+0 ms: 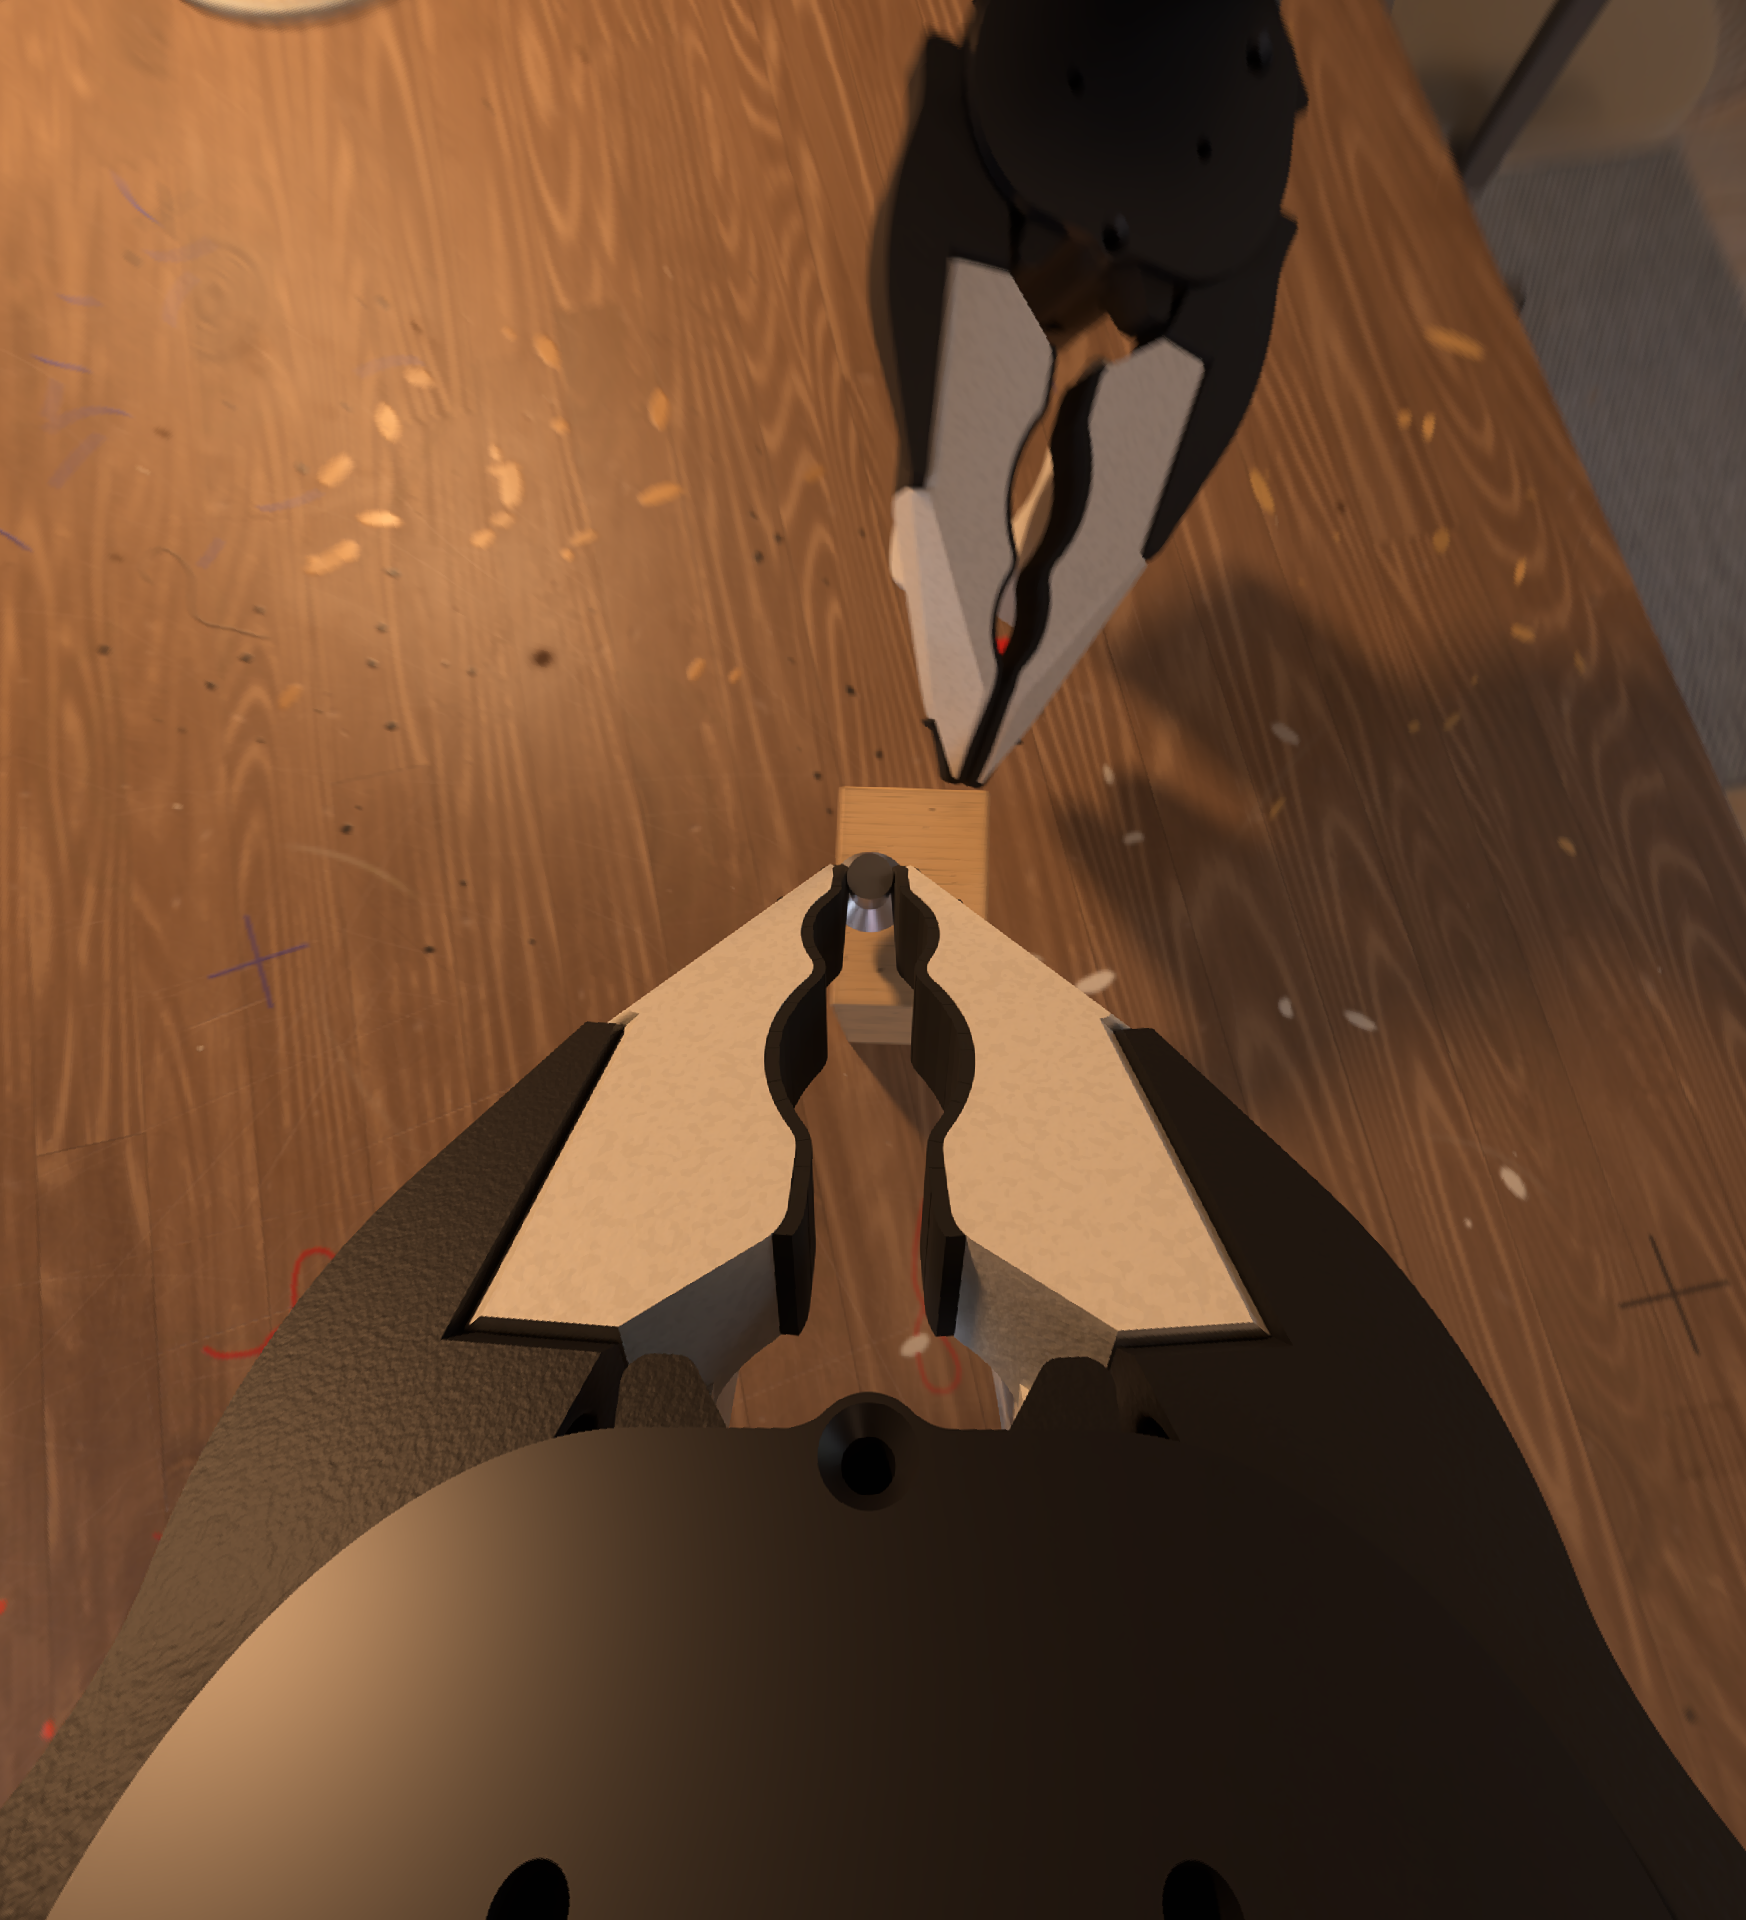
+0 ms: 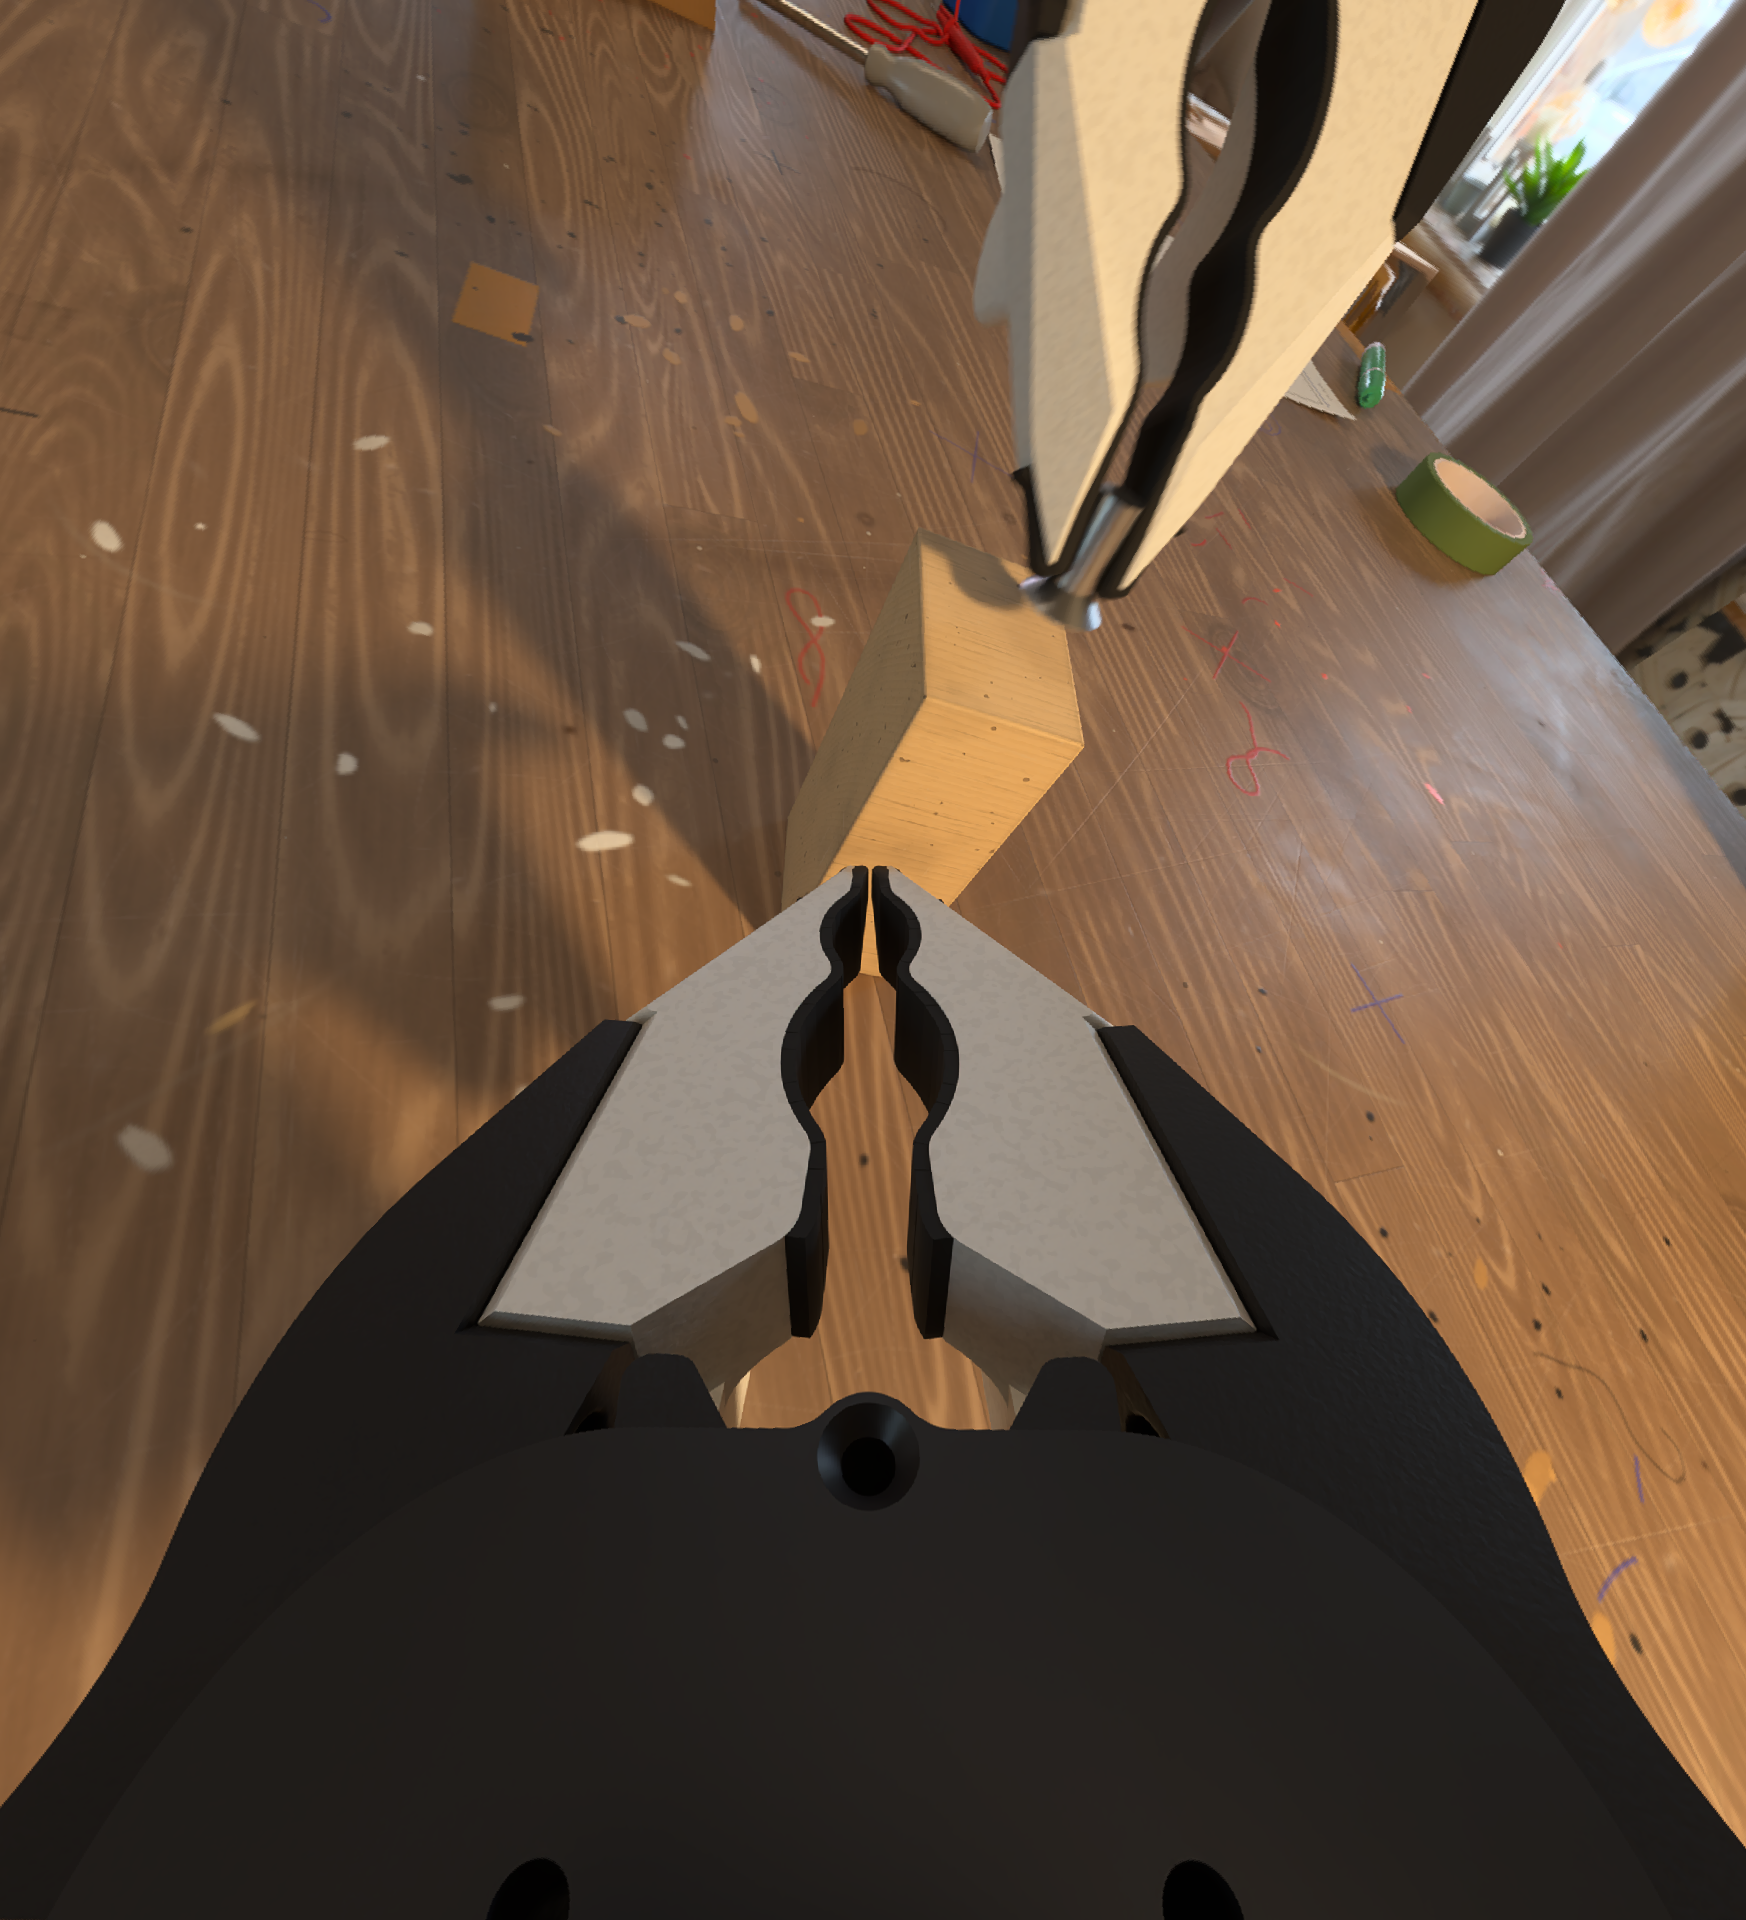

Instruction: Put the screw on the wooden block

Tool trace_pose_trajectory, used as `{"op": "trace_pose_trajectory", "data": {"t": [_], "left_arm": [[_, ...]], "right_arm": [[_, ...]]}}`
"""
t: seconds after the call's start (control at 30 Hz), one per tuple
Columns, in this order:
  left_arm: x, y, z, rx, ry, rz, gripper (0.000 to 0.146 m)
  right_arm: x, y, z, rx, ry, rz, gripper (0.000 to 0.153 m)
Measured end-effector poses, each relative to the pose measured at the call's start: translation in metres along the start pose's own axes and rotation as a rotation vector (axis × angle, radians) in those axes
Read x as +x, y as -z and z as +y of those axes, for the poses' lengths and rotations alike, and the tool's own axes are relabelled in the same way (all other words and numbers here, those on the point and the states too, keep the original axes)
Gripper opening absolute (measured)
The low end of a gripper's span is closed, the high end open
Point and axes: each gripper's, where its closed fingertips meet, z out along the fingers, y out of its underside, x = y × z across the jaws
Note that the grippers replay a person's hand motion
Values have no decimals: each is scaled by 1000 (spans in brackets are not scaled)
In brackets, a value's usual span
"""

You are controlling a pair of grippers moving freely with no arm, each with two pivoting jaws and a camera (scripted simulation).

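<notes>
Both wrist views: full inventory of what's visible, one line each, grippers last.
wooden block: 1, light tan, lying on the workbench between the two grippers
screw: 1, silver-grey, head down over the block's top, by its far end in the right wrist view
tape roll: 1, green, right side of bench
red cord: 1, far end of bench
potted plant: 1, green, by the window
workbench: 1, brown wood, flecked with chips
left gripper: 1, shut on the screw
right gripper: 1, shut, empty, at the block's near end
</notes>
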Motion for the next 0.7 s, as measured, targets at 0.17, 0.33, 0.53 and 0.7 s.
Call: {"op": "trace_pose_trajectory", "data": {"t": [0.17, 0.33, 0.53, 0.7], "left_arm": [[9, -8, 2, -84, -15, 24, 8], [12, 11, -8, 72, 4, 44, 22], [4, 12, 10, 72, 24, 8, 27], [-9, -10, 57, 36, 117, 2, 43]], "right_arm": [[0, 0, 0, -2, 7, 4, 0], [0, 1, 0, 3, 3, 1, 0], [0, 1, 0, -1, 2, 6, 0], [1, 1, -1, 6, 3, 10, 0]]}}
